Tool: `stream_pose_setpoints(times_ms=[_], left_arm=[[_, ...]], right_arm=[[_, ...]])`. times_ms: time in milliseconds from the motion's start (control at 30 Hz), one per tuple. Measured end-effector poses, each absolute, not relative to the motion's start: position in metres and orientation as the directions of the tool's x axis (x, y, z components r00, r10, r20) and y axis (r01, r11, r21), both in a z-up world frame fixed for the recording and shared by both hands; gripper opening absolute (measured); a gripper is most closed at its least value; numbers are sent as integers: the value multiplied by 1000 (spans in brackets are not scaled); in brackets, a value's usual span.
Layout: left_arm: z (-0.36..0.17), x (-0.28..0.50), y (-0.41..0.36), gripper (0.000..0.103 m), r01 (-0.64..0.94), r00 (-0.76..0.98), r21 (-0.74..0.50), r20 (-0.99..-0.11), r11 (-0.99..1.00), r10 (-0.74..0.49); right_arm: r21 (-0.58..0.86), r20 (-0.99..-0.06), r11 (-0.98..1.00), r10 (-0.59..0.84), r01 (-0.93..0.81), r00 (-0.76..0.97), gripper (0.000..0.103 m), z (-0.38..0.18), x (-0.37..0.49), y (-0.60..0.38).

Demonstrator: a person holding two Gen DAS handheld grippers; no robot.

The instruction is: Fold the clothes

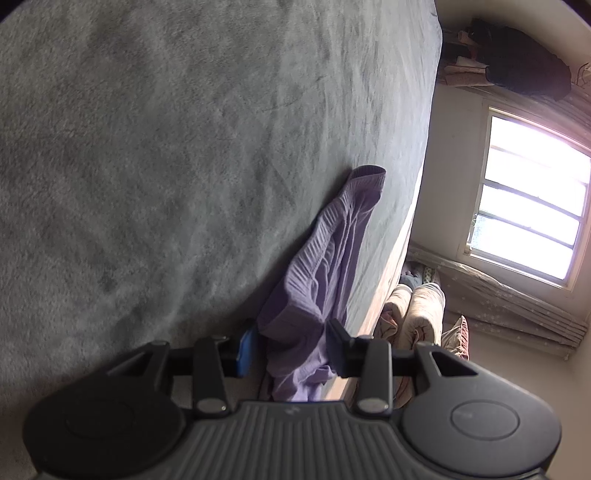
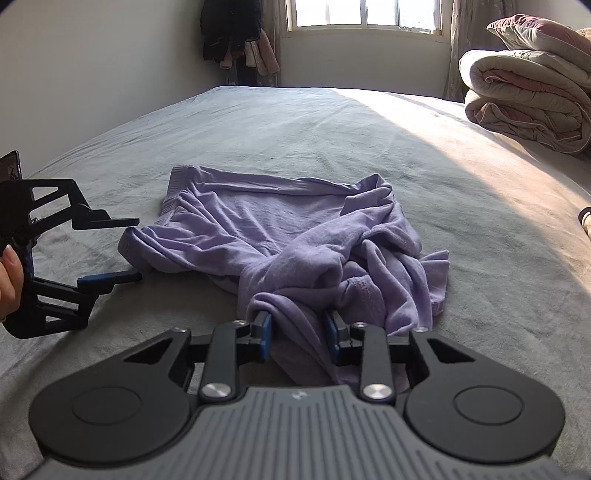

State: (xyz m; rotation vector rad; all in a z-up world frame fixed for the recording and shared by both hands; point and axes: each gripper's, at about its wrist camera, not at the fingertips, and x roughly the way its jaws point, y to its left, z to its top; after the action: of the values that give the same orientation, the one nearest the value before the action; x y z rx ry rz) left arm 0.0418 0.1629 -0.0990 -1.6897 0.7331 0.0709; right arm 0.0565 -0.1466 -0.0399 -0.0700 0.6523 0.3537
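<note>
A crumpled purple garment lies on the grey bed, its waistband toward the window. In the right wrist view my right gripper is at the garment's near edge, with a bunch of purple cloth filling the gap between its blue pads. Over on the left, held by a hand, my left gripper stands at the garment's left edge with its jaws apart. The left wrist view shows the purple garment running between the left gripper's fingers, with a small gap at the blue pad.
Folded quilts are stacked at the bed's right side. A window and hanging dark clothes are past the far end. The bed's edge runs close beside the garment in the left wrist view.
</note>
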Motion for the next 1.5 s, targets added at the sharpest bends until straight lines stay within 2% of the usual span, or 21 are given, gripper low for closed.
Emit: stream_pose_setpoints(times_ms=[167,233,267,300,400,433,533,867,1033,1267,1367,1400,1500], left_arm=[[-100,43,164,38,-504,800,-860,-430,-79,-418],[-101,44,164,33,-507,802,-858,-435,-80,-410],[-101,44,164,30,-508,803,-858,-438,-80,-405],[-101,44,164,22,-509,803,-858,-443,-73,-398],[-96,45,165,16,-511,804,-859,-465,-32,-370],[-91,45,166,4,-512,802,-859,-482,10,-353],[-73,43,169,4,-513,793,-847,-530,141,-300],[-36,24,197,4,-473,801,-775,-577,419,-162],[-36,11,223,4,-483,798,-753,-588,447,-129],[-33,-7,256,4,-501,810,-757,-581,420,-80],[-32,-10,266,4,-511,811,-751,-583,420,-56],[-33,-7,266,4,-512,803,-747,-591,423,-71],[-43,3,264,6,-536,762,-730,-635,423,-129]], right_arm=[[42,-584,941,295,-335,756,17,-29,53,-160],[49,-585,942,296,-332,755,16,-28,53,-163],[55,-588,942,299,-331,752,16,-29,53,-164],[59,-590,942,301,-332,749,16,-29,53,-164],[58,-590,941,302,-334,749,15,-28,53,-161],[59,-587,940,305,-335,750,15,-26,52,-161],[76,-576,938,318,-338,753,14,-18,50,-164],[211,-516,923,385,-322,765,12,19,42,-190],[247,-546,911,412,-329,730,14,17,43,-191],[162,-601,945,322,-283,732,15,6,49,-188],[118,-639,959,273,-259,719,18,0,53,-189],[106,-647,960,264,-259,715,21,-1,53,-189],[76,-661,962,247,-264,709,46,-4,52,-188]])
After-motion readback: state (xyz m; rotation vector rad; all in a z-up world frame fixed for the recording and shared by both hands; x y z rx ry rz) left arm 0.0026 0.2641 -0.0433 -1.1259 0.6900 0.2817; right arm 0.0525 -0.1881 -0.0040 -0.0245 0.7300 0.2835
